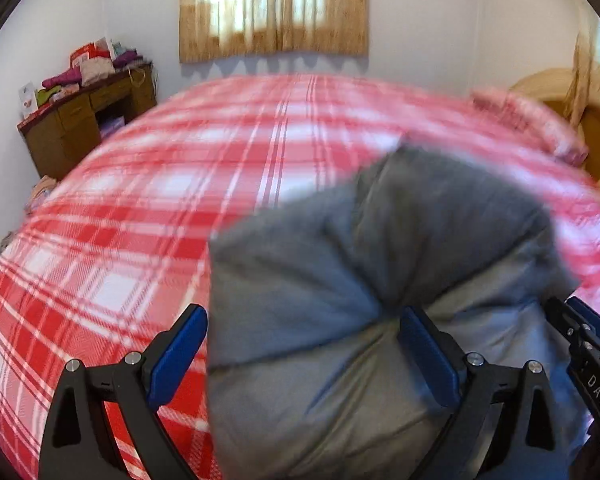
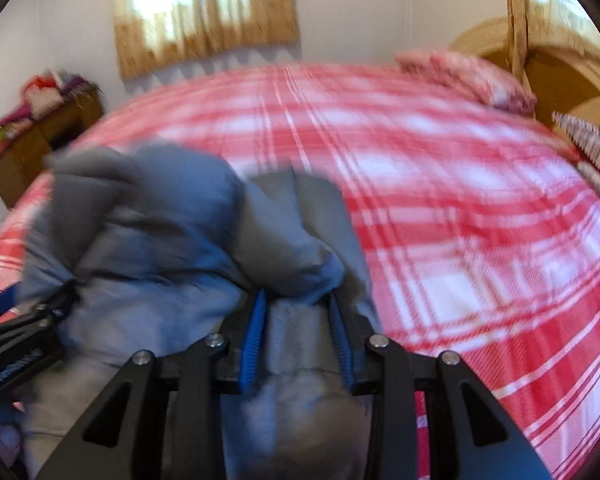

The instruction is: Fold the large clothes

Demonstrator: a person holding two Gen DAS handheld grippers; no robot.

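Observation:
A padded grey jacket lies bunched on the bed's red plaid blanket, blurred in both views. My left gripper stands wide open. The jacket fills most of the gap: one blue pad digs into a crease, the other pad sits just off the cloth's left edge with plaid showing between. My right gripper is shut on a thick fold of the jacket, which bulges over its blue pads. Each gripper shows at the edge of the other's view: the right gripper and the left gripper.
A wooden desk piled with folded clothes stands by the far left wall. A curtained window is behind the bed. Pink pillows and a wooden headboard are at the right. Plaid blanket spreads to the right of the jacket.

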